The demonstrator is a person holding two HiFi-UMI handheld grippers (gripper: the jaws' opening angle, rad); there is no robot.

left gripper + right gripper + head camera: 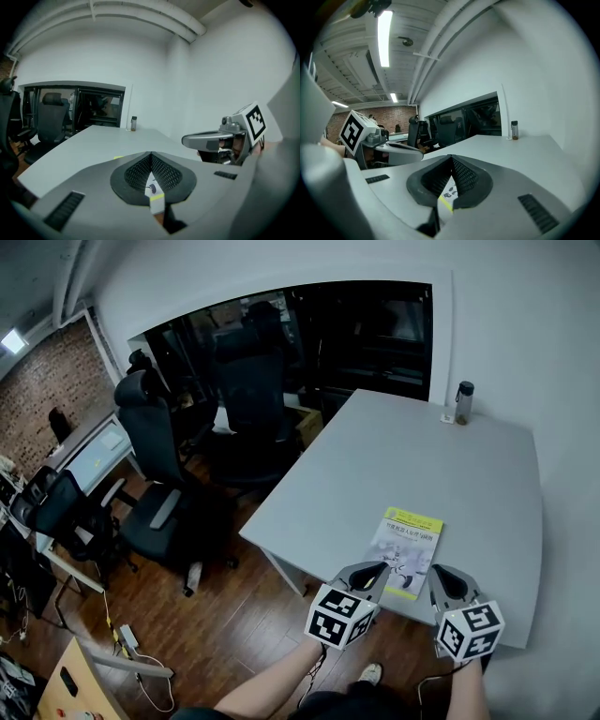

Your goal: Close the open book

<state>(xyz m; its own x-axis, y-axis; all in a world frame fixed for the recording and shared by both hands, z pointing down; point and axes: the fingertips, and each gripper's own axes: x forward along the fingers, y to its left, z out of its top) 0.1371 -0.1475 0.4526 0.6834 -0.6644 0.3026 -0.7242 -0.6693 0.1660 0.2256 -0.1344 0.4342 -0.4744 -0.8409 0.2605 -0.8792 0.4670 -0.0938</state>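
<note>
1. We have the jaws of the left gripper (373, 570) and the right gripper (439, 574) pressed together on nothing.
2. The book (409, 532) lies flat on the table (422, 446) just ahead, between both tips. Its long axis runs away from us, and neither hand is clearly nearer.

Cool, even light from ceiling tubes (384, 37) left the pale table (469, 484) nearly shadowless, the window (375, 334) was dark, both gripper views curved and blackened at their edges, and the left gripper (151, 157) and right gripper (451, 159) looked soft up close.
</note>
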